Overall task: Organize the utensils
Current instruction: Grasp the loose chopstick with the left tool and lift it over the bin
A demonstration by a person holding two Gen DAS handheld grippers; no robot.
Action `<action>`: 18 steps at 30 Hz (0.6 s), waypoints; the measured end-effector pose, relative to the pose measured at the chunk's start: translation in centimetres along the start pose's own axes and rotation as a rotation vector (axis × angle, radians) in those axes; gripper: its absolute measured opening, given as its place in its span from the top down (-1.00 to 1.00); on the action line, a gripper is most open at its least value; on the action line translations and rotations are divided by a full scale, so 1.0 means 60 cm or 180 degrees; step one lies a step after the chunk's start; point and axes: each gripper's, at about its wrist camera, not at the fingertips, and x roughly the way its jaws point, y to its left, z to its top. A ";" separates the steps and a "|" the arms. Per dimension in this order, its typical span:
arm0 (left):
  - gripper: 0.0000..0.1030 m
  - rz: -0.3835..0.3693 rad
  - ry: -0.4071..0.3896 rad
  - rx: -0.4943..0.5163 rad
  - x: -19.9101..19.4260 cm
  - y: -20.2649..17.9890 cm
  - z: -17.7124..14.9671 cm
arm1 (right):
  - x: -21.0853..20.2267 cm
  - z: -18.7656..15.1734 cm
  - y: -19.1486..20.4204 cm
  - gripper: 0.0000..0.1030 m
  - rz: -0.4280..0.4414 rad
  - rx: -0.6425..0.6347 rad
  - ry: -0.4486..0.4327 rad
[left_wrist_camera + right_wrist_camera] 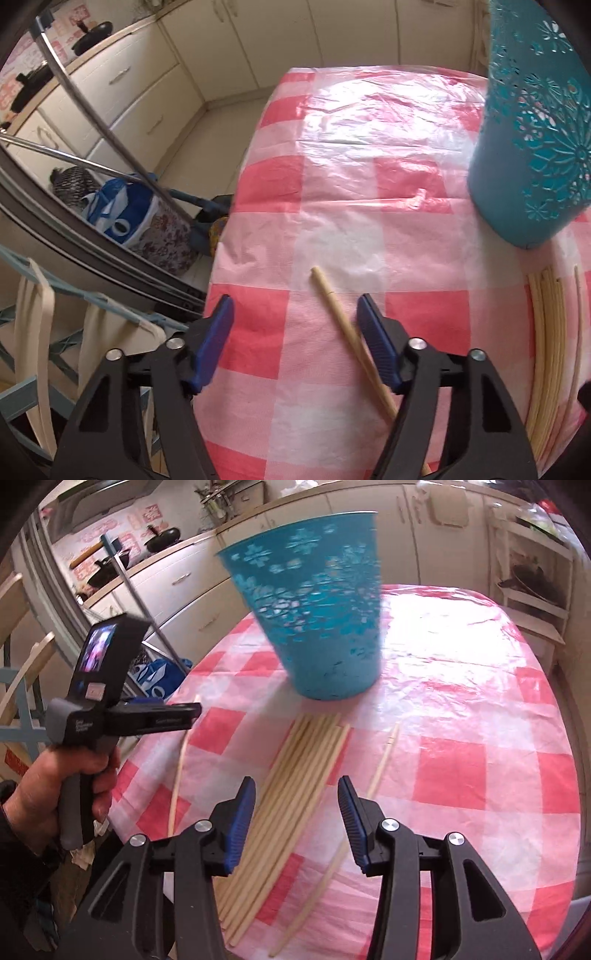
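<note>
A single wooden chopstick (328,295) lies on the pink checked tablecloth (332,184) between the fingers of my left gripper (294,299), close against the right pad; the jaws stand apart and do not clamp it. My right gripper (297,781) hovers open over a bundle of several chopsticks (306,753), with nothing between its pads. Beyond the bundle, a teal perforated holder (317,620) stands upright. One more chopstick (384,760) lies to the right of the bundle. In the right wrist view, a hand (55,786) holds the left gripper (194,710) at the table's left edge.
The table's left edge (221,258) drops to the floor, where bags (129,218) and a chair frame (55,295) stand. Kitchen cabinets (258,44) line the far wall. A shelf unit (535,583) stands at the back right.
</note>
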 end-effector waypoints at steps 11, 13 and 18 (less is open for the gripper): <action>0.53 -0.0669 -0.0103 0.0771 -0.030 -0.048 -0.010 | -0.019 0.006 -0.018 0.05 0.0042 0.0160 -0.0102; 0.51 -0.0603 -0.0033 0.0534 -0.036 -0.037 -0.006 | -0.017 0.007 -0.019 0.05 0.0042 0.0168 -0.0091; 0.00 -0.0428 0.0177 0.0151 -0.029 -0.014 -0.004 | -0.011 0.007 -0.018 0.04 0.0071 0.0184 -0.0060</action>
